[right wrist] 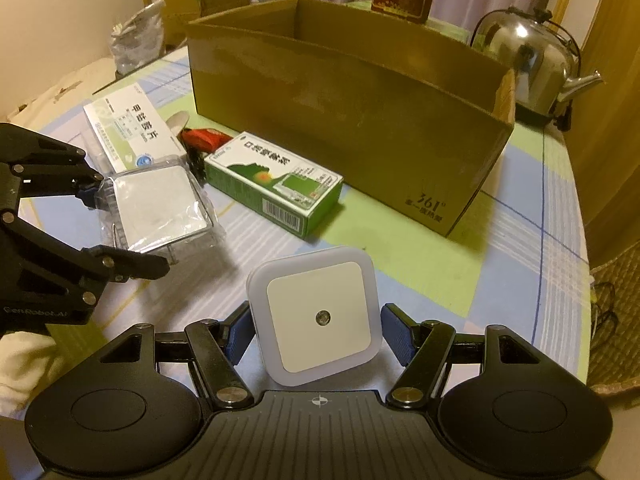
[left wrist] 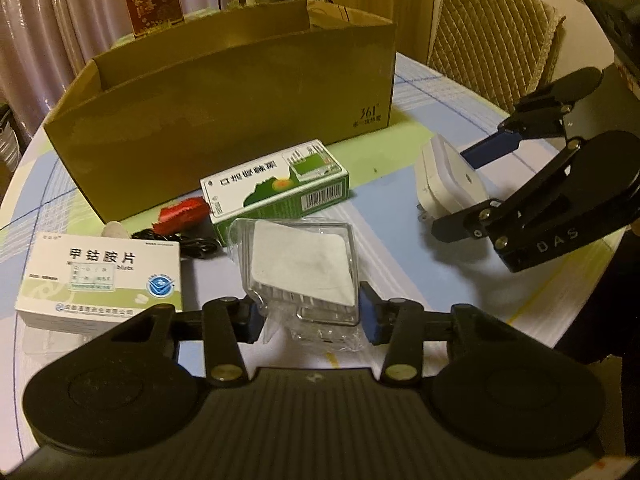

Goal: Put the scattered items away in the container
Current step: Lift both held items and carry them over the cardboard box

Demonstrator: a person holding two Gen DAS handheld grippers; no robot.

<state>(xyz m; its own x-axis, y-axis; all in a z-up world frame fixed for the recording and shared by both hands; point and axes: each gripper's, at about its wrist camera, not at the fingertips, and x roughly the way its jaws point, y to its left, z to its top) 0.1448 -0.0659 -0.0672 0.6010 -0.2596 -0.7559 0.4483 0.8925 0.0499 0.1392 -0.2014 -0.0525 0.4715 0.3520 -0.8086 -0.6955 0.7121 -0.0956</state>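
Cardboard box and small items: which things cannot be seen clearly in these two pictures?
- Cardboard box floor: both views, hidden by its front wall.
- Black cable: left wrist view, mostly behind the white medicine box and the red item.
- Night light plug: right wrist view, underneath.

"361°" on cardboard box (left wrist: 224, 120), "DAS" on right gripper (left wrist: 460, 184)

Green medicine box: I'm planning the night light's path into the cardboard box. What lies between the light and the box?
Bare tablecloth lies between night light and cardboard box in the right wrist view; the green medicine box sits leftward.
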